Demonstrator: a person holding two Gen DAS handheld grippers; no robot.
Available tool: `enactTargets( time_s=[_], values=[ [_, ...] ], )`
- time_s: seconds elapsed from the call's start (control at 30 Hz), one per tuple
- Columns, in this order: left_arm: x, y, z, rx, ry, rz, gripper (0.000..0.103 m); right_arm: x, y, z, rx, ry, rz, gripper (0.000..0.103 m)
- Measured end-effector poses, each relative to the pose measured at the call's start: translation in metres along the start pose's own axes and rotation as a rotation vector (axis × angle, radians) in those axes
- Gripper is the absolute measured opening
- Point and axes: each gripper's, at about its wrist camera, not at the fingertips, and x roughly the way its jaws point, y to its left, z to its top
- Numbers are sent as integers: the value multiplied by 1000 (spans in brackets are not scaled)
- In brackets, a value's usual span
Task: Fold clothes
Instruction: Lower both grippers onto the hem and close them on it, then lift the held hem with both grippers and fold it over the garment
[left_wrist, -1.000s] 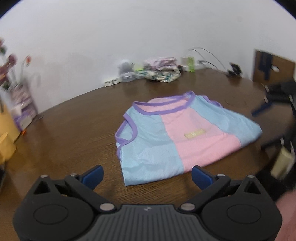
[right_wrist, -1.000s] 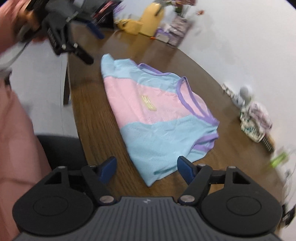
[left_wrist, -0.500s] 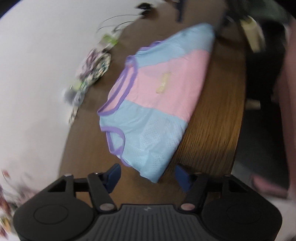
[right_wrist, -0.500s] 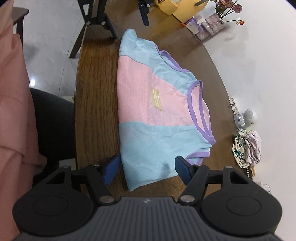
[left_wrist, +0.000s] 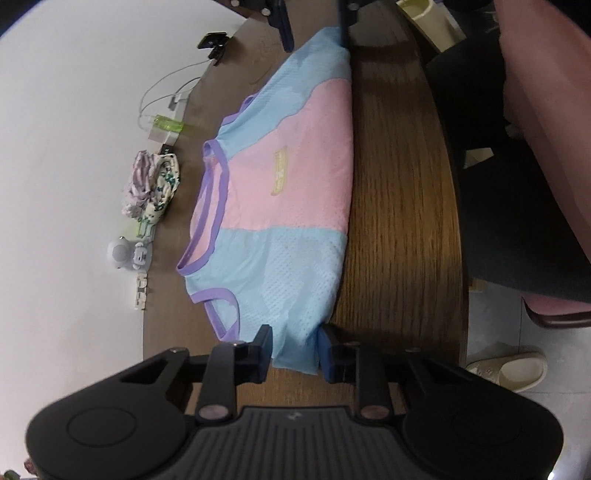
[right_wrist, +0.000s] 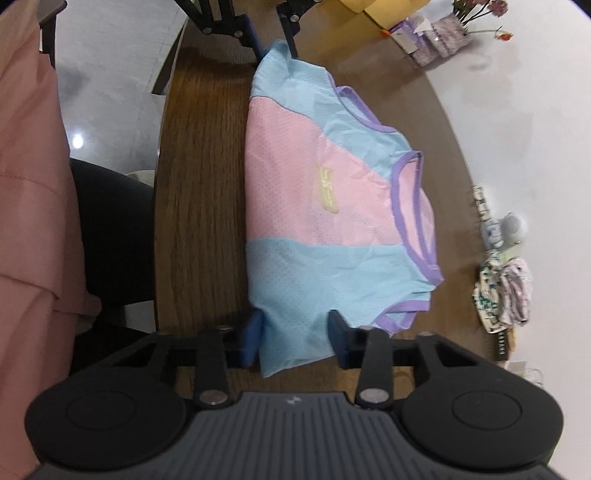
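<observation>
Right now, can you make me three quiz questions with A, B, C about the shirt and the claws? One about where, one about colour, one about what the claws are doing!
1. Where does the shirt lie?
A. on the wooden table
B. on the floor
C. on a chair

2. What colour is the shirt's middle band?
A. green
B. pink
C. black

3. What are the left claw and right claw doing?
A. each open around a bottom corner of the shirt
B. both holding a cup
C. both far above the table

Answers: 1 A, wood shows all round the shirt. 2 B, pink lies between two blue bands. 3 A, blue cloth sits between each claw's spread fingers.
</observation>
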Motion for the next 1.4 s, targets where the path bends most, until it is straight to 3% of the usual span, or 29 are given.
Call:
enactTargets(
  time_s=[0.13,0.27,0.57,0.87,1.13,1.4],
  values=[
    [3,7,3,-15,15,-56,4,5,-6,2,22,11,46,14],
    [2,8,4,-31,14,-68,2,6,-6,1,36,6,50,6],
    [-3,21,9,-77,1,-109,1,1,-24,4,102,18,93,2],
    [-9,42,12,-103,9,-104,0,-5,-50,3,143,15,74,2],
    [-4,74,24,-153,32,5,0,-8,-78,1,180,14,27,1],
    [18,117,32,-206,66,66,0,0,-132,-6,236,6,-3,1]
  ],
)
